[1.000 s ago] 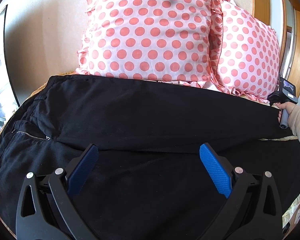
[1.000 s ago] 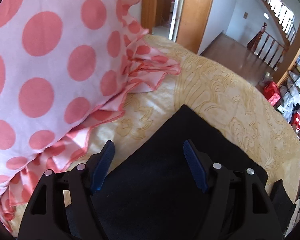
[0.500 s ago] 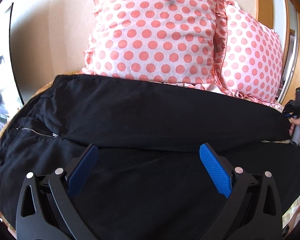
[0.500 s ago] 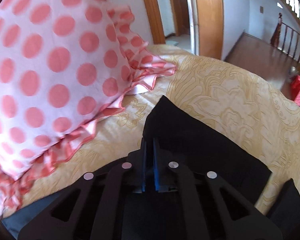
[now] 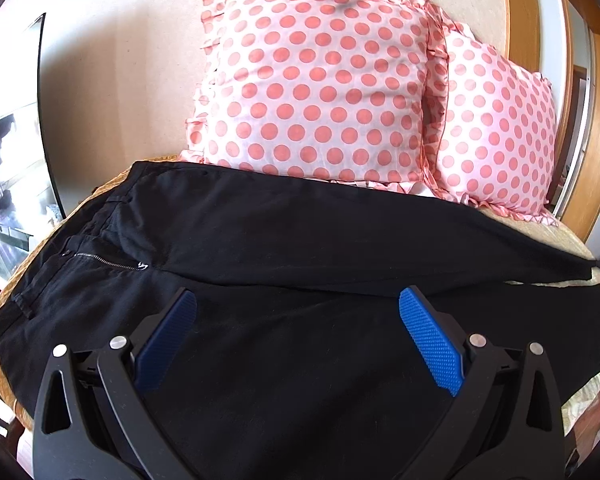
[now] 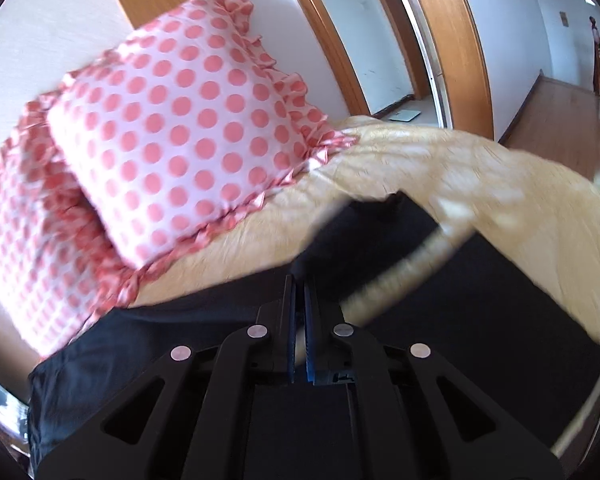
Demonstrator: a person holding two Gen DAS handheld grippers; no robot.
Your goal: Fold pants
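Black pants (image 5: 300, 240) are lying spread across the bed (image 6: 440, 168), waistband at the left, 1 leg lying over the other toward the right, just in front of 2 polka-dot pillows (image 5: 320, 92). Left gripper (image 5: 298, 332) is hovering over the near leg, fingers (image 5: 432, 344) standing wide apart with nothing between them. Right gripper (image 6: 299, 300) is showing fingers pressed together, clamped on the pants' leg end; view is motion-blurred.
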